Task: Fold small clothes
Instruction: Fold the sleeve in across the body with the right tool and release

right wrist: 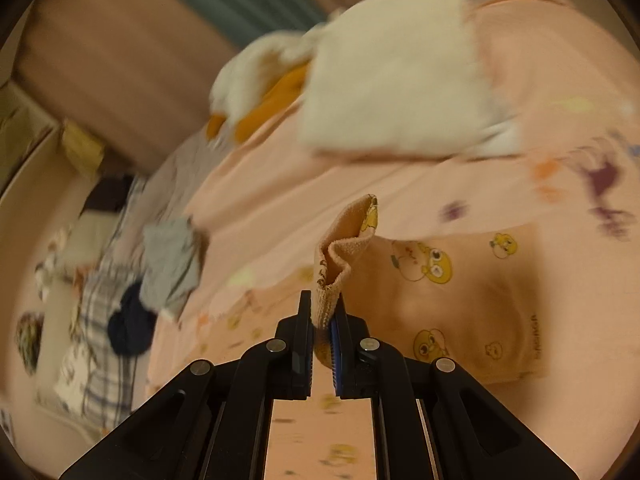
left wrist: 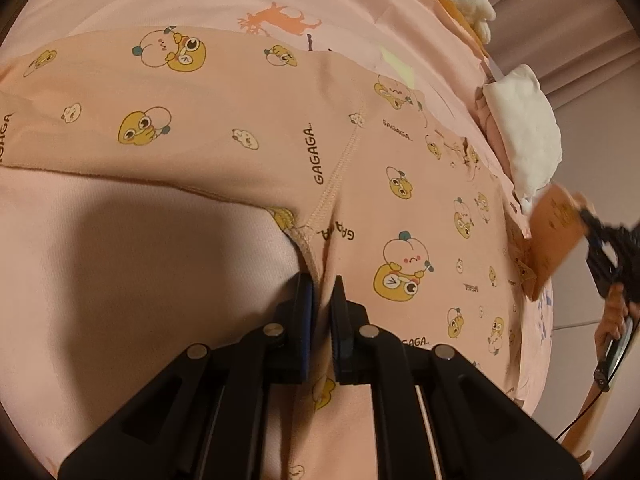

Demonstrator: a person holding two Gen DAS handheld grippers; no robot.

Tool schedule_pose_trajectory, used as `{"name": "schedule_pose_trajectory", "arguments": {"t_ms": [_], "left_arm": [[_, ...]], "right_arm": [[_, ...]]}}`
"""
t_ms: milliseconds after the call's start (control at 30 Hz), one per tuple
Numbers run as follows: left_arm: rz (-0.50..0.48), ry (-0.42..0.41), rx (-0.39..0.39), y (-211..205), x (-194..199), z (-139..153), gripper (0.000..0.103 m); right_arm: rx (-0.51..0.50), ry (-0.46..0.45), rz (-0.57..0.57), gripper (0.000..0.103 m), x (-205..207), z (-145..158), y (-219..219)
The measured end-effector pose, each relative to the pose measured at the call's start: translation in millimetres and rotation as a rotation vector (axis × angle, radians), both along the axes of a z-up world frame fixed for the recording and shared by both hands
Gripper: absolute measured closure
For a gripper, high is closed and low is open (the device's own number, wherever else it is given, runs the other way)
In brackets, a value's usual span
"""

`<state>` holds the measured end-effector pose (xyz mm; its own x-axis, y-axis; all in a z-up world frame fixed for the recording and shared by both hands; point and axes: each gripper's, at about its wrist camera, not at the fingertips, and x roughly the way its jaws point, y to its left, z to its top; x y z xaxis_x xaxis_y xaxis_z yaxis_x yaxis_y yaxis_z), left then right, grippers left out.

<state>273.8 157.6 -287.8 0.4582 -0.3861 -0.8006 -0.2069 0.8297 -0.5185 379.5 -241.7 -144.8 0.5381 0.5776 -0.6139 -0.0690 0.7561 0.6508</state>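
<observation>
spread across a pink bed sheet (left wrist: 120, 20) printed with small animal shapes: peach-coloured children's trousers (left wrist: 248, 120) patterned with yellow cartoon faces and the word "gagaga", one leg stretched flat toward the left of the left wrist view, the crotch seam running down the middle. beyond them near the bed's edge, a folded white fluffy garment (left wrist: 524, 136), with a second white and orange plush item (right wrist: 260, 84) just behind it. farther off in the blurred right wrist view, a heap of other clothes (right wrist: 120, 280), checked, grey and dark blue. left hand-held gripper (left wrist: 322, 312) pressed low on the sheet, jaws drawn together and pinching the trousers' fabric just below the crotch seam. right hand-held gripper (right wrist: 323, 320) raised above the bed, jaws clamped on a ribbed hem of the same trousers, the cloth standing up in a fold beyond the tips and trailing down to the flat part on the sheet. at the right edge of the left wrist view, the lifted hem and a hand (left wrist: 612, 316) holding that tool.
</observation>
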Motion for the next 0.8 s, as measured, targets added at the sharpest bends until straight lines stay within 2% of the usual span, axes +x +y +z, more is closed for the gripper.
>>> {"name": "schedule_pose_trajectory", "arguments": {"t_ms": [133, 333, 467, 567, 600, 667, 700, 733, 767, 800], "left_arm": [[-0.004, -0.002, 0.009, -1.8, -1.7, 1.1, 0.094], [-0.019, -0.023, 0.031, -2.9, -4.0, 1.0, 0.094], [-0.011, -0.017, 0.028, -2.2, -2.6, 0.3, 0.094], [-0.013, -0.02, 0.04, -5.0, -1.5, 0.6, 0.094], [-0.014, -0.022, 0.043, -5.7, -1.1, 0.9, 0.094], [-0.013, -0.024, 0.045, -5.4, -0.6, 1.3, 0.093], [-0.008, -0.025, 0.04, -4.7, -0.4, 1.4, 0.093], [0.0, -0.024, 0.029, -3.5, -0.8, 1.7, 0.093], [0.004, -0.022, 0.014, -1.6, -1.6, 2.7, 0.093], [0.0, -0.02, 0.0, -0.7, -1.8, 4.7, 0.088]], "right_arm": [[0.004, 0.025, 0.093, 0.094, 7.6, -6.7, 56.4], [-0.049, 0.03, 0.267, 0.094, -2.5, -19.5, 145.8], [-0.134, 0.035, 0.375, 0.094, -13.1, -36.3, 199.0], [-0.193, 0.042, 0.431, 0.094, -18.1, -47.1, 217.4], [-0.212, 0.038, 0.453, 0.09, -21.1, -50.1, 223.0], [-0.252, 0.047, 0.491, 0.069, -25.3, -53.3, 224.9], [-0.257, 0.056, 0.502, 0.051, -25.3, -52.7, 222.3], [-0.26, 0.058, 0.511, 0.047, -26.8, -49.6, 219.1], [-0.263, 0.04, 0.52, 0.047, -31.1, -41.9, 208.3], [-0.269, 0.013, 0.527, 0.047, -34.2, -35.4, 202.2]]}}
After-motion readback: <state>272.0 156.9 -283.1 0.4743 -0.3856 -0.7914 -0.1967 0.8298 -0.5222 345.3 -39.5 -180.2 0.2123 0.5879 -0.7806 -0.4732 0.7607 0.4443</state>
